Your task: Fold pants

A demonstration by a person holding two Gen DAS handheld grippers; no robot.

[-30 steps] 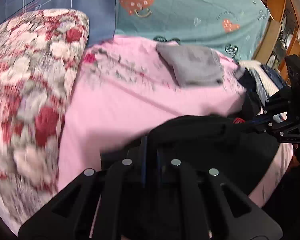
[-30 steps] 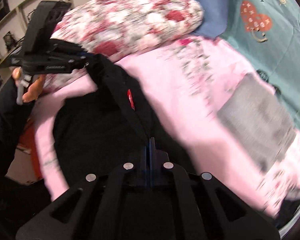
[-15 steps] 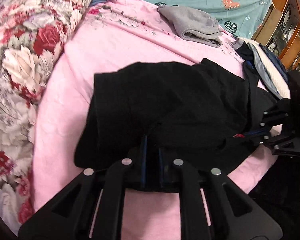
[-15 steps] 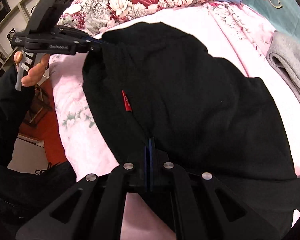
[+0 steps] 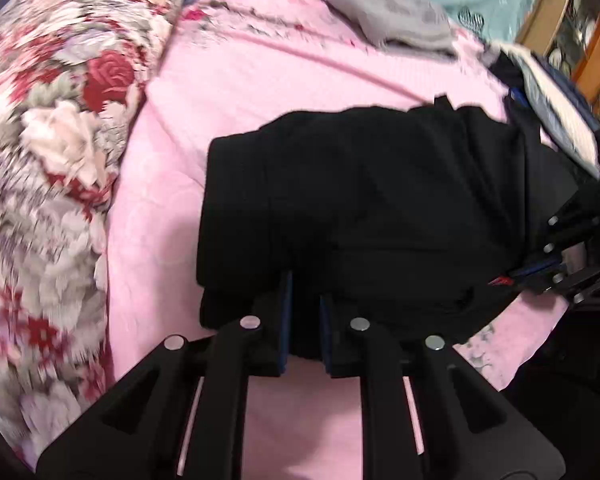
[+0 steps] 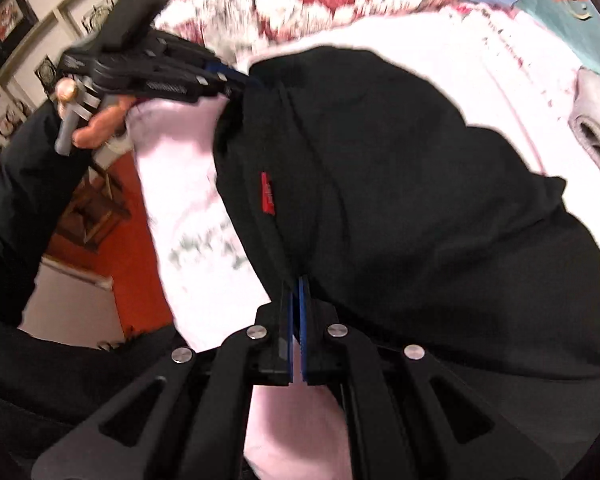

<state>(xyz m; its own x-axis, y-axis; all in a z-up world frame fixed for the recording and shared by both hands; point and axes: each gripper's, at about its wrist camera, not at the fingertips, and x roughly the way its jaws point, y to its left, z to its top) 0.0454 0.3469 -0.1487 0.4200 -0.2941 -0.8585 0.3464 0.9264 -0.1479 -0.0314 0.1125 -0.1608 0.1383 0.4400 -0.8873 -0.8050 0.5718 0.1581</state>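
With the black pants (image 5: 372, 208) folded on the pink bed (image 5: 228, 80) beside the floral pillow (image 5: 48, 152), the left tool (image 5: 304, 320) is opening around the hem while the right tool (image 6: 295, 312) stays pinched on its edge, which should be released only once the layers lie squarely stacked.

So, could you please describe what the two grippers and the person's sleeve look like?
Both grippers are matt black plastic with triangular cut-outs, round silver bolt heads and blue-lined fingers. The left gripper and right gripper look alike. Seen side-on, the left one has a grey handle and small, unreadable white lettering. The sleeve is black.
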